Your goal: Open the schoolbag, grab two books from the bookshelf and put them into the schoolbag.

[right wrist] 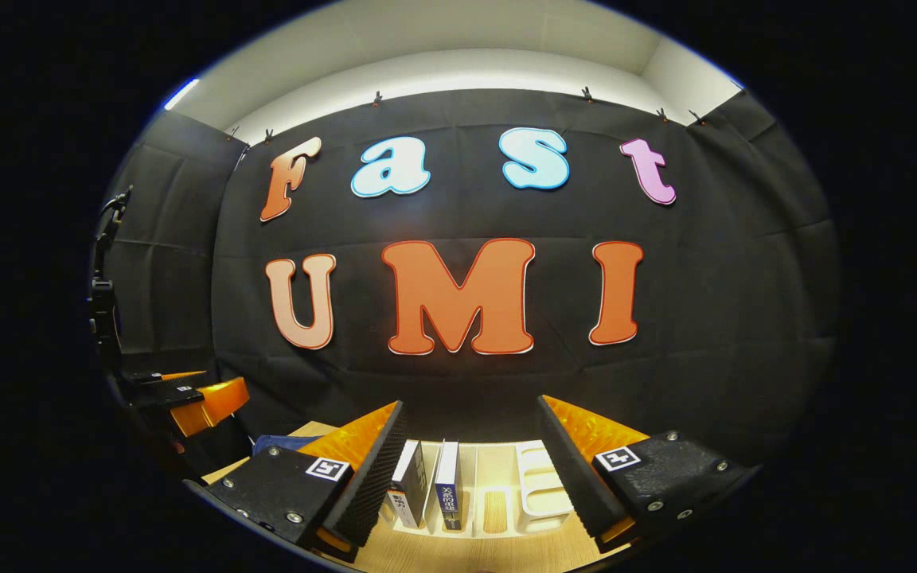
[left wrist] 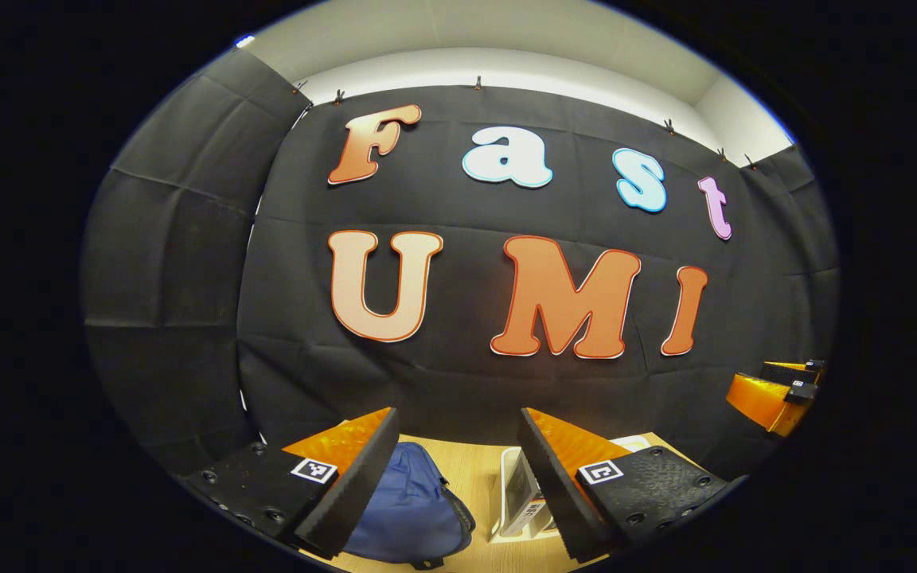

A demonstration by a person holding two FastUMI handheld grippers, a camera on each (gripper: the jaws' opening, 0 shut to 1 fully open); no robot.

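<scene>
Much of the scene sat low and was cut off by the lower edge of each view. In the left gripper view, the left tool [left wrist: 458,477] stood open and empty, its fingers wide apart above the blue schoolbag [left wrist: 407,509], which lay on the pale wooden surface [left wrist: 478,477] with its lower part out of sight. Just right of the bag stood the white bookshelf [left wrist: 518,497], partly hidden behind the right finger.

In the right gripper view, the right tool [right wrist: 470,477] was likewise open, holding nothing. Between its fingers the bookshelf [right wrist: 542,485] held two upright books [right wrist: 431,489] in its left slots; the spine writing was too small to read. A corner of the schoolbag [right wrist: 279,442] peeked out at left. Black cloth walled the booth.
</scene>
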